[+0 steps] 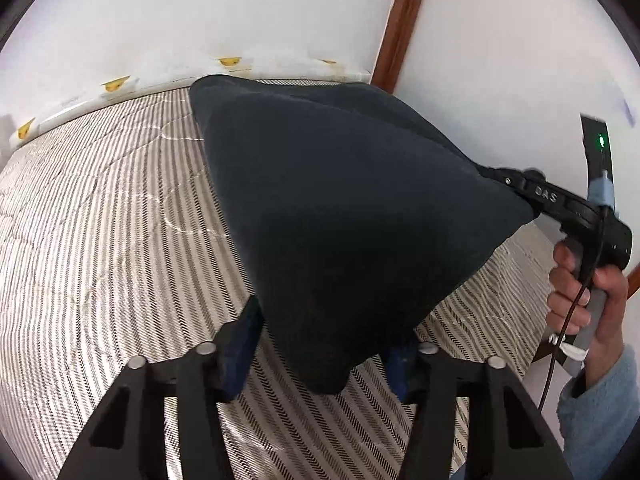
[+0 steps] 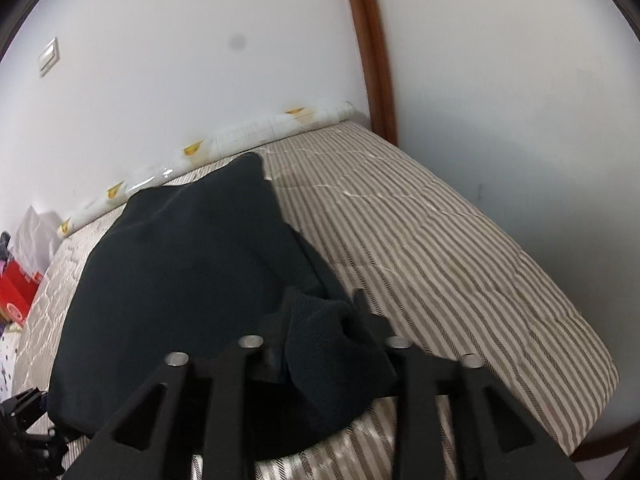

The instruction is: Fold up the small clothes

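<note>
A dark navy garment point(image 1: 352, 216) is stretched in the air above a striped mattress point(image 1: 112, 216). My left gripper point(image 1: 324, 344) is shut on its near corner. My right gripper point(image 1: 516, 188) shows in the left wrist view at the right, shut on the garment's other corner, held by a hand. In the right wrist view the garment point(image 2: 180, 280) spreads to the left and a bunched fold of it sits between the fingers of my right gripper point(image 2: 320, 320). The far end of the cloth touches the mattress point(image 2: 440, 240) near the wall.
A white bolster with yellow marks point(image 1: 120, 86) lies along the white wall at the mattress's far edge. A brown wooden post point(image 1: 400, 20) stands at the corner. Red and white items point(image 2: 20, 284) sit beyond the mattress at the left.
</note>
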Demonstrator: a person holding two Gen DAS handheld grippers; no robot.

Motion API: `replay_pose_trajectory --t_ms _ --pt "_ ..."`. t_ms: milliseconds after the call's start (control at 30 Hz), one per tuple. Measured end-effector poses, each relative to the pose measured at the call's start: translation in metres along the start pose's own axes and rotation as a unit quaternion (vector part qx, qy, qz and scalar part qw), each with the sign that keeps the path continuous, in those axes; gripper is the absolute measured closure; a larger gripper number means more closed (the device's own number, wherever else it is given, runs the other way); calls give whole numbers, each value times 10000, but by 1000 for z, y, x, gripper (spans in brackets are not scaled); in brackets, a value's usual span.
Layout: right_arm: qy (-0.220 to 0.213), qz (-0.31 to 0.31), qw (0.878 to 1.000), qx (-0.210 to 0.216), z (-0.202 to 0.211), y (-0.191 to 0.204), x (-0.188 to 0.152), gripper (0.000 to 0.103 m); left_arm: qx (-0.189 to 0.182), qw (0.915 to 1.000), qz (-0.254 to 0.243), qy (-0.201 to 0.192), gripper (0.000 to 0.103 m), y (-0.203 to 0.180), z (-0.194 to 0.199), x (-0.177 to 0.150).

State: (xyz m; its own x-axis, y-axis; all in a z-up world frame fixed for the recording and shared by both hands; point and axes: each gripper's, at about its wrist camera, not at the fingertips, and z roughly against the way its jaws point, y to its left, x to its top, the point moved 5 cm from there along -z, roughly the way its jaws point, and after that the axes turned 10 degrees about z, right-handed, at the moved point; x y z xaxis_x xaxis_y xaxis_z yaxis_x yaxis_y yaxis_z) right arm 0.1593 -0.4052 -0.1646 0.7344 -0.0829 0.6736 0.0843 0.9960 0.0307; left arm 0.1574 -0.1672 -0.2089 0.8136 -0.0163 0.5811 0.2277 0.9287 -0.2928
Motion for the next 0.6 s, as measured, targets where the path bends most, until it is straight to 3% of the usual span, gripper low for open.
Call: replay_pose_trajectory --t_ms 67,200,233,267,300,400,600 --pt "189 -196 9996 107 -3 -6 -5 40 -110 9998 158 4 67 8 4 2" --pt "592 -735 9941 541 -22 -8 -17 35 -231 9990 379 -54 75 15 1 8" --pt "562 -776 9931 679 -24 -4 -17 43 -221 9990 394 -46 76 15 1 9" --pt "523 -745 9922 856 -27 3 -15 72 -243 9989 408 -54 78 16 1 10" --pt "509 -688 9923 896 -29 10 -12 81 -252 9987 437 -109 79 17 4 11" --pt "354 -253 9977 515 -28 35 -1 84 -176 9973 615 -369 81 35 15 16" --pt "325 -228 9956 844 -47 89 14 84 51 9917 1147 -581 83 93 29 38"
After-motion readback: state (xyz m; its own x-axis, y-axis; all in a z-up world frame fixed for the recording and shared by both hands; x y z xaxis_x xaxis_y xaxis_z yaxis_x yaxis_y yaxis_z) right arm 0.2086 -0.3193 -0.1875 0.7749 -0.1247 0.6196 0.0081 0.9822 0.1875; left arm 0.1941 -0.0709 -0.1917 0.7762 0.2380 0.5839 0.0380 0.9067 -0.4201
